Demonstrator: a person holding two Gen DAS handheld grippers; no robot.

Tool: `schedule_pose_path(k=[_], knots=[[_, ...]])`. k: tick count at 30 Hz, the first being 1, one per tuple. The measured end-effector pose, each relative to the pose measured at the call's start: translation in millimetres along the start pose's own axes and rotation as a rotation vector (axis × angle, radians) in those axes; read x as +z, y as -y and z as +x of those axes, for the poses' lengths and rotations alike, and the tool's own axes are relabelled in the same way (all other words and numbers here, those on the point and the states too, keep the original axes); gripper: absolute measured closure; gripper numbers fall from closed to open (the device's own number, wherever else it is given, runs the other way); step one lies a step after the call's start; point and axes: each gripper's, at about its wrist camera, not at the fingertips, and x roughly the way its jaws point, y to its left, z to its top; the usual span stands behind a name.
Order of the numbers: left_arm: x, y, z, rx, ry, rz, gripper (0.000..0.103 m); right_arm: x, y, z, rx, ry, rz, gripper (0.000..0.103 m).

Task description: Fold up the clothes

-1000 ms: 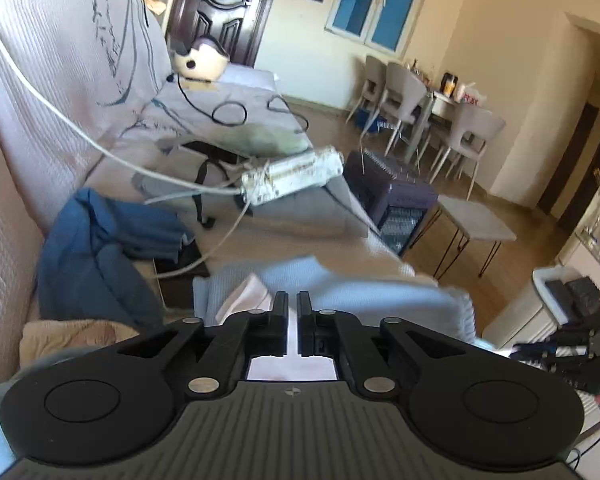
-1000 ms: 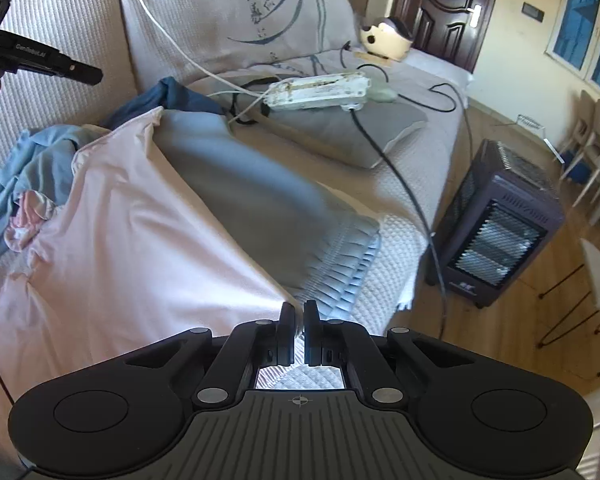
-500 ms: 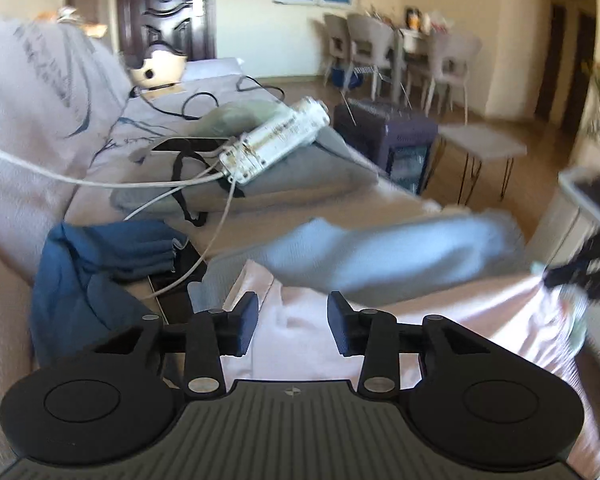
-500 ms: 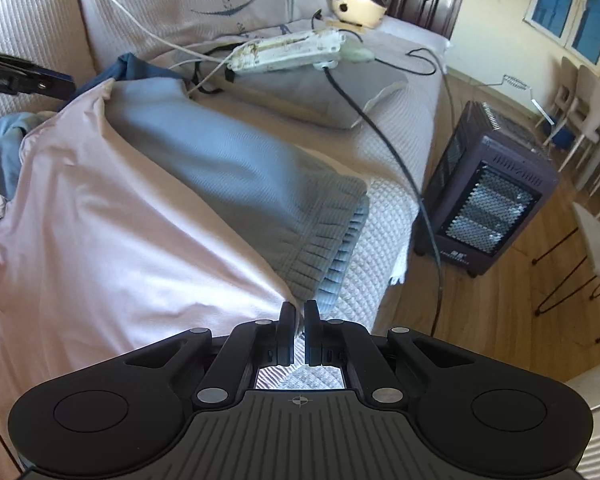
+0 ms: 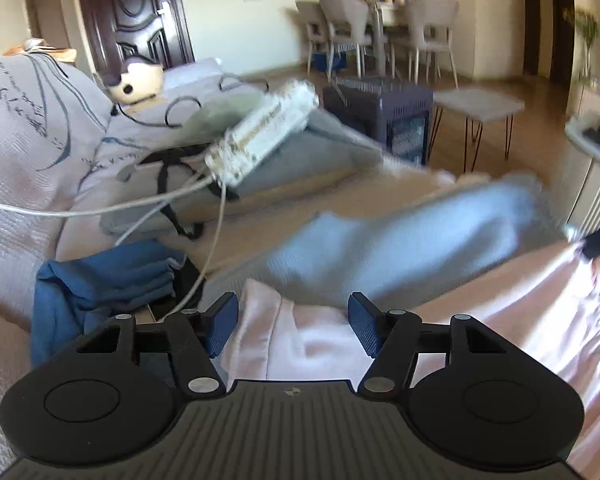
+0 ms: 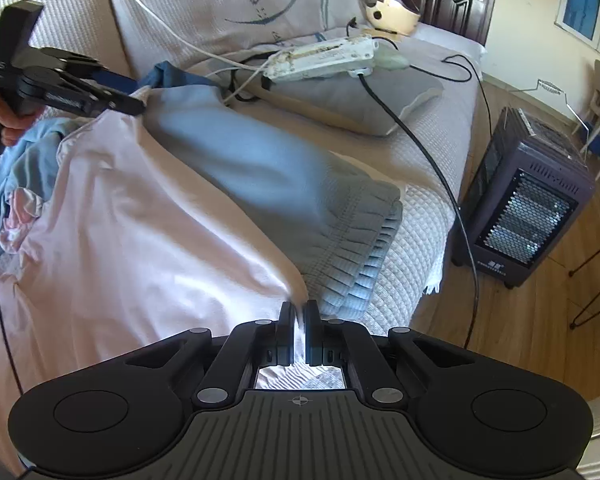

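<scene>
A pale pink garment (image 6: pixel 112 232) lies spread on the sofa over a grey-blue knit garment (image 6: pixel 284 176). My right gripper (image 6: pixel 299 312) is shut on the pink garment's near corner. My left gripper (image 5: pixel 294 316) is open, its jaws wide apart over the pink garment's far corner (image 5: pixel 300 340), which lies loose between them. The left gripper also shows in the right wrist view (image 6: pixel 128 100), at the pink garment's far corner. The grey-blue garment shows blurred in the left wrist view (image 5: pixel 400 248).
A dark blue cloth (image 5: pixel 100 284) and a light blue garment (image 6: pixel 28 160) lie near the sofa back. A white power strip (image 6: pixel 320 58) with cables sits on a grey cushion (image 6: pixel 360 96). A heater (image 6: pixel 528 204) stands on the wooden floor beside the sofa.
My left gripper has opened and let go of the pink garment's far corner. The right gripper stays shut on its corner. The pink garment now lies lower and flatter.
</scene>
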Motion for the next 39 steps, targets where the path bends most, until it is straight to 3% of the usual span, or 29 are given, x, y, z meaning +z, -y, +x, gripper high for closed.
schedule_pose_path(k=[7, 11, 13, 18, 20, 23, 24, 25, 29, 32, 39], knots=[[3, -1, 10, 0.001, -0.02, 0.011, 0.044, -2, 1, -16, 0.031, 0.019, -0.036, 0.094], [2, -2, 12, -0.014, -0.022, 0.019, 0.039, -2, 2, -20, 0.05, 0.037, -0.065, 0.091], [0, -2, 13, -0.029, -0.021, 0.026, 0.033, -1, -1, -19, 0.053, 0.038, -0.101, 0.085], [-5, 0, 11, -0.062, -0.014, 0.048, 0.033, 3, -10, -5, 0.044, 0.009, -0.184, 0.085], [-6, 3, 9, -0.066, -0.002, 0.061, 0.04, 4, -12, 3, 0.034, -0.003, -0.205, 0.084], [-6, 4, 4, -0.098, 0.003, 0.053, 0.069, 6, -12, 13, 0.023, -0.018, -0.211, 0.078], [-6, 3, 3, -0.107, -0.003, 0.043, 0.086, 7, -12, 16, 0.021, -0.021, -0.216, 0.078], [-6, 2, 3, -0.117, -0.01, 0.033, 0.09, 7, -12, 17, 0.021, -0.024, -0.214, 0.078], [-3, -2, -6, -0.105, 0.019, -0.03, 0.097, 7, -8, 19, 0.01, -0.037, -0.155, 0.081], [-1, -2, -28, -0.092, 0.059, -0.062, 0.098, 8, -10, 10, -0.014, -0.029, -0.137, 0.096], [-13, 1, -106, -0.102, 0.129, -0.131, 0.098, 9, -21, -43, -0.064, 0.064, -0.125, 0.103]])
